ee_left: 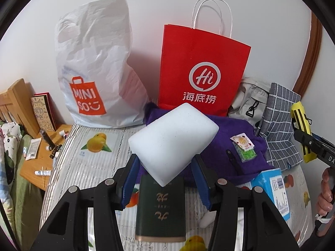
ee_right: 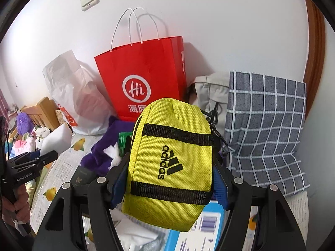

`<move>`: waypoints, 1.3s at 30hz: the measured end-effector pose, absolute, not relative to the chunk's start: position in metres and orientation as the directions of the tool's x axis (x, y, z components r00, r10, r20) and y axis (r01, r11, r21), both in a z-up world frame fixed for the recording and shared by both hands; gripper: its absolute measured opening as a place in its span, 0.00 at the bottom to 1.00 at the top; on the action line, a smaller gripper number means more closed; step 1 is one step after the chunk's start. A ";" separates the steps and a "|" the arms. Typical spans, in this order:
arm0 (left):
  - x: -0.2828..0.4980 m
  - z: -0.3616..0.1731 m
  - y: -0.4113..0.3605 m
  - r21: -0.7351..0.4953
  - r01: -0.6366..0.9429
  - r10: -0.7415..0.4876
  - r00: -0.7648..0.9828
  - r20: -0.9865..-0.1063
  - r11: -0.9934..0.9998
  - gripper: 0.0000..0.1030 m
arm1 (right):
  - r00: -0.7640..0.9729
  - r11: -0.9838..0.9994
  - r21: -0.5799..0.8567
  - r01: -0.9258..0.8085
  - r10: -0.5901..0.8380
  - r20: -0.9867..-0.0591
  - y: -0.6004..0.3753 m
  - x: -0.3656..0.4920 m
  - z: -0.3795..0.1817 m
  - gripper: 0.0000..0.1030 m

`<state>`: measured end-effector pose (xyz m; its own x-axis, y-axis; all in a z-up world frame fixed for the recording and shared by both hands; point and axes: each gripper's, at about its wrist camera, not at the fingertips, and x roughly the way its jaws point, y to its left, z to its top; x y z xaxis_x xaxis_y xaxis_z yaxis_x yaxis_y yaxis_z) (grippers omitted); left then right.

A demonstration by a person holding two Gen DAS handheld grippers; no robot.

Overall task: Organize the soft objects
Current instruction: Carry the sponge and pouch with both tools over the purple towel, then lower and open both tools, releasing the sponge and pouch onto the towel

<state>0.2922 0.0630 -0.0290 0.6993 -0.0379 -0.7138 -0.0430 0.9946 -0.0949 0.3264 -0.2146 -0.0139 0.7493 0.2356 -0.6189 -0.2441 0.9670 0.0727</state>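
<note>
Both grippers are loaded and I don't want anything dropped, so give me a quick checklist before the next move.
1. Left gripper clamped on the white sponge: ok.
2. Right gripper clamped on the yellow pouch: ok.
3. Sponge lifted off the purple cloth: ok.
4. Red bag upright with its mouth open: ok.
5. Room inside the red bag: cannot tell.
6. The two grippers apart, not touching: ok.
</note>
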 end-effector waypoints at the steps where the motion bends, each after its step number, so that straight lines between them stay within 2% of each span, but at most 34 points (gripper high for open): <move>1: 0.297 -0.029 0.062 -0.092 -0.042 -0.036 0.697 -0.716 0.995 0.48 | 0.750 0.967 0.073 -0.243 0.236 -0.618 -0.214 0.331 -0.014 0.66; 15: 0.353 -0.045 0.052 -0.069 -0.056 -0.014 0.671 -0.741 0.996 0.48 | 0.725 0.965 0.102 -0.241 0.249 -0.642 -0.217 0.377 -0.036 0.67; 39: 0.427 -0.111 0.036 -0.031 -0.066 0.013 0.579 -0.815 0.997 0.48 | 0.536 0.960 0.044 -0.277 0.192 -0.822 -0.192 0.435 -0.129 0.67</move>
<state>0.4273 0.0360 -0.1111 0.5789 0.0130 -0.8153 -0.0657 0.9974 -0.0308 0.4346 -0.1919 -0.1294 0.5358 0.1924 -0.8221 -0.2773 0.9598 0.0438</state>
